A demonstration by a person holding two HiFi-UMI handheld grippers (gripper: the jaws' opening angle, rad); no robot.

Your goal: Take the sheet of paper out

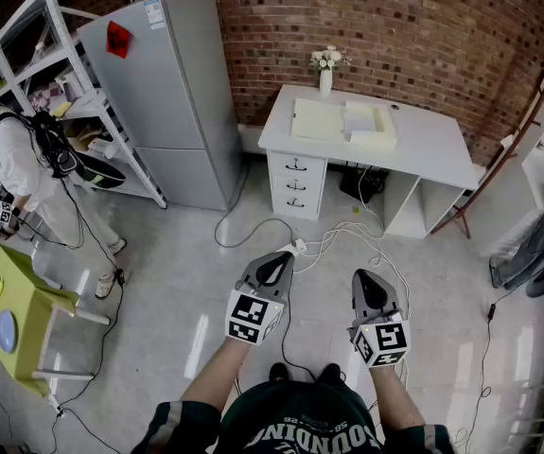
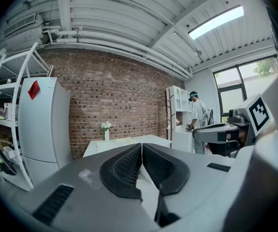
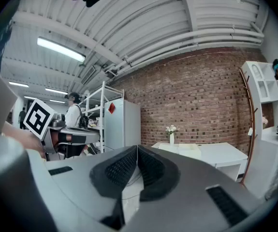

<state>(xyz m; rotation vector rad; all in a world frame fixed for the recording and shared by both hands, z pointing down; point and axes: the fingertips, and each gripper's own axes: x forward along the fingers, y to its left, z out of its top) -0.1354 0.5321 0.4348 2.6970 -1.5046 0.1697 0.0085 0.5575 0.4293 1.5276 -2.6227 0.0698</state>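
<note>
At the far left, a person is being seen beside white shelving, with a grey fridge next along. The left gripper is being held over the floor, its jaws being pressed together with nothing between them. Well beyond it, a pale flat sheet, apparently the sheet of paper, is being borne by the white desk, just beside a shallow white tray. The right gripper is being held alongside the left, its jaws likewise being pressed together, empty.
</note>
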